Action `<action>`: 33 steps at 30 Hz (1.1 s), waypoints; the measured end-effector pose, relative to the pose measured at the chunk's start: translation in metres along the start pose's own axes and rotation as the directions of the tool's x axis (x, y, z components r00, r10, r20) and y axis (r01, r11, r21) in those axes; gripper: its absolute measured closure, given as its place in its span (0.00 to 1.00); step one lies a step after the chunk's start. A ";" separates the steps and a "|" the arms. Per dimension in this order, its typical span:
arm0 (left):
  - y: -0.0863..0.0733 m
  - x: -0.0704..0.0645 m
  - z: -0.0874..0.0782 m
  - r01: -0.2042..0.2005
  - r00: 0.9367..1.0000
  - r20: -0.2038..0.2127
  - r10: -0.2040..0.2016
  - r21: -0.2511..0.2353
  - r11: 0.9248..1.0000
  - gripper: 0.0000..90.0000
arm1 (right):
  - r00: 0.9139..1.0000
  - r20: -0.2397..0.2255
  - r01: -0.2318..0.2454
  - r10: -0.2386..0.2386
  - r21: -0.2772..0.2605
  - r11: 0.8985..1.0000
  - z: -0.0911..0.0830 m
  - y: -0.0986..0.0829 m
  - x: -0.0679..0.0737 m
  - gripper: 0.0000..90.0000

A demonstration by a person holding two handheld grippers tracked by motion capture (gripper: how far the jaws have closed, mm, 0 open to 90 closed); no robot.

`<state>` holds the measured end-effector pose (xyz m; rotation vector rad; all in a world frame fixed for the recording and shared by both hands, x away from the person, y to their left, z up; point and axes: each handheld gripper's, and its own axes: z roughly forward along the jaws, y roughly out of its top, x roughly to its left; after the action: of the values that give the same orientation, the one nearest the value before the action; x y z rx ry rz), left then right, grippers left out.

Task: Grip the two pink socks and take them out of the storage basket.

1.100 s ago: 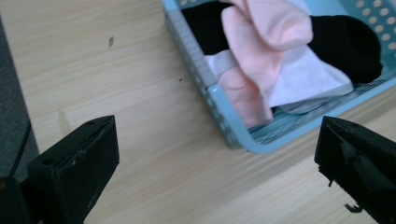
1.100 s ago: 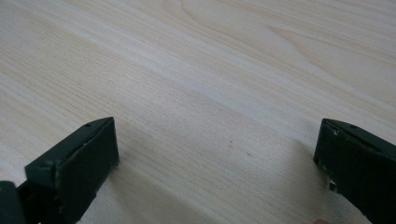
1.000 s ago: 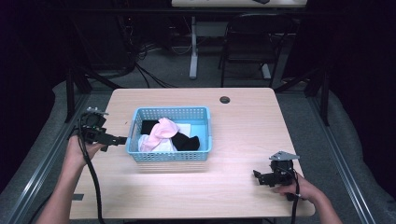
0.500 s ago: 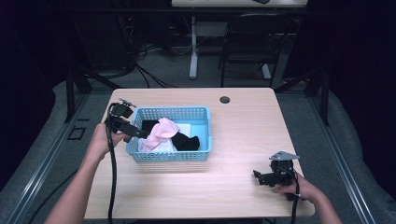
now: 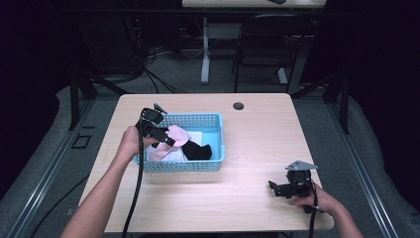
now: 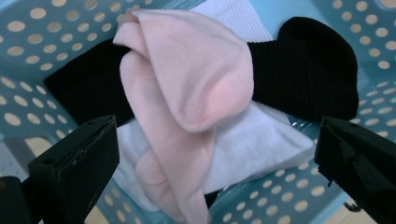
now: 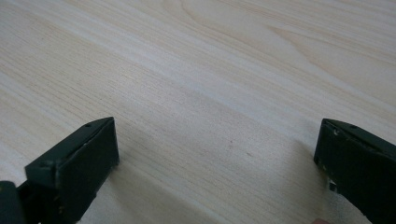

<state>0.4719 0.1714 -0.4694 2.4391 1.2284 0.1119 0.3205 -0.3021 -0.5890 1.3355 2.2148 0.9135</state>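
Where the left claw (image 5: 166,139) hangs over the near-left corner of the blue basket (image 5: 218,148), its jaws stand wide apart and hold nothing; in the left gripper view they frame the heap of cloth below without touching it.

Item, pink sock (image 6: 187,93): folded, uppermost in the heap, draped across the others; in the high view it lies toward the basket's left half (image 5: 173,141).

Item, black sock (image 6: 303,74): ribbed, under the pink one, its bulk to the right and a further black strip showing at the left.

Item, white sock (image 6: 252,144): lowest visible layer, beneath both, against the basket's perforated floor.

Item, right claw (image 5: 278,188): resting low at the near-right part of the wooden surface (image 5: 262,129), well apart from the basket, jaws spread wide over bare wood, empty.

Item, small dark round fitting (image 5: 238,105): set in the surface near its far edge.
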 end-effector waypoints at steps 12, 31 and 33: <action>0.014 0.001 0.034 0.016 1.000 -0.028 -0.014 0.044 0.999 0.18 | 1.000 -0.004 -0.001 0.001 -0.001 1.000 0.000 0.000 0.000 0.00; 0.011 0.005 0.045 0.037 0.999 0.001 -0.037 0.033 0.999 0.72 | 1.000 -0.004 -0.001 0.001 -0.001 1.000 0.000 0.000 0.000 0.00; 0.010 0.005 0.043 0.028 1.000 -0.013 -0.027 0.020 0.999 0.79 | 1.000 -0.002 0.000 0.000 0.000 1.000 0.000 0.000 0.000 0.00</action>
<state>0.4929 0.1559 -0.5057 2.4417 1.2741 0.1072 0.3206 -0.3022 -0.5890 1.3346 2.2162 0.9148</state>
